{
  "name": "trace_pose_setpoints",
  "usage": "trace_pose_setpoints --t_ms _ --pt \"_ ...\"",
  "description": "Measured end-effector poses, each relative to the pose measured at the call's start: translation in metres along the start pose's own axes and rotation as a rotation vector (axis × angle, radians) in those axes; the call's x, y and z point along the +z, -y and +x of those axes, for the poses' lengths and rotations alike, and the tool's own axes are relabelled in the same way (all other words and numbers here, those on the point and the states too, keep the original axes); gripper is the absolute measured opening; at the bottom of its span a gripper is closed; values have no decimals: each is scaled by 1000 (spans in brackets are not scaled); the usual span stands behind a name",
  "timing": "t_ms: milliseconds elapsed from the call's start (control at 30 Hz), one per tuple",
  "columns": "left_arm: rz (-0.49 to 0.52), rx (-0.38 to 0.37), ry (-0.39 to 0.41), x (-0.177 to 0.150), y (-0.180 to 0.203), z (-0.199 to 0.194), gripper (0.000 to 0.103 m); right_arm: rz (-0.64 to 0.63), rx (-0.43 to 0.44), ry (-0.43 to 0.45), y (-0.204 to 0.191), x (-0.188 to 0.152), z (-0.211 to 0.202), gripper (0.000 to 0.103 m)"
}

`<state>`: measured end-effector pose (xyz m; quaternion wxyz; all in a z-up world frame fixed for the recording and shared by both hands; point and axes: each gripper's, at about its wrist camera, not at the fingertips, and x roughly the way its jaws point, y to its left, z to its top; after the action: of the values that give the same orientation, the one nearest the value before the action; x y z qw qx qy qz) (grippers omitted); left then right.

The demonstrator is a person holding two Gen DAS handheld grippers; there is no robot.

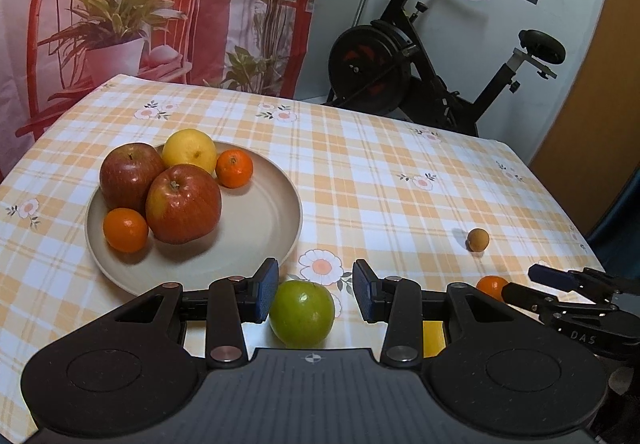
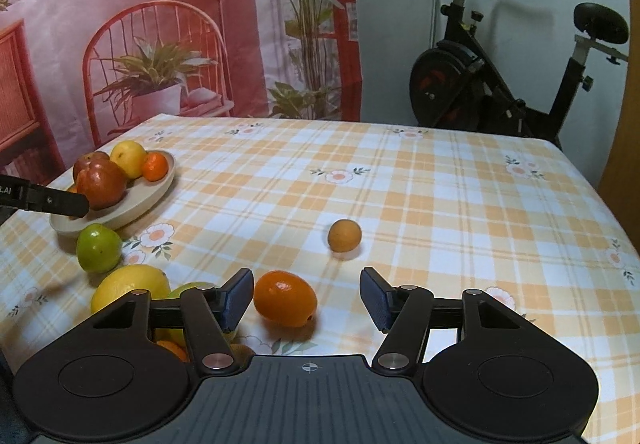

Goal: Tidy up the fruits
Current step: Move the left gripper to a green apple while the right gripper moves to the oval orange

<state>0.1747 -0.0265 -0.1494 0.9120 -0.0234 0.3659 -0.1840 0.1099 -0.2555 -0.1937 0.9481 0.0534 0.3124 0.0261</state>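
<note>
The orange (image 2: 285, 298) lies on the checked worktop (image 2: 440, 203) between the pads of the right hand-held gripper (image 2: 307, 299), nearer the left pad (image 2: 239, 298) and clear of the right one, so that gripper is released with nothing grasped. A small brown fruit (image 2: 344, 235) sits apart, farther out on the cloth.

The green apple (image 1: 301, 314) lies on the worktop between the pads of the left hand-held gripper (image 1: 314, 291). The left pad (image 1: 267, 290) looks to be at its skin (contact is hard to judge), while a gap shows at the right pad, so this hand-held gripper is also released. The apple rests just beside the near rim of the plate (image 1: 256, 211).

On the plate are two red apples (image 1: 183, 203), a lemon (image 1: 191, 151) and two mandarins (image 1: 234, 168), bunched on its left and far side. In the right wrist view, a second lemon (image 2: 130, 286) lies near the green apple, with more fruit partly hidden under the left finger.

An exercise bike (image 1: 432, 55) stands beyond the worktop.
</note>
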Motion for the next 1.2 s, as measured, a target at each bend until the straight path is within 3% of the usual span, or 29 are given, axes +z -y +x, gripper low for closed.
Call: trace_pose_setpoints --t_ms 300,1200 --pt "10 -9 -10 -2 2 3 43 21 26 -14 3 -4 7 47" --pt "2 -4 -42 -8 2 9 43 97 158 -24 16 -9 27 43"
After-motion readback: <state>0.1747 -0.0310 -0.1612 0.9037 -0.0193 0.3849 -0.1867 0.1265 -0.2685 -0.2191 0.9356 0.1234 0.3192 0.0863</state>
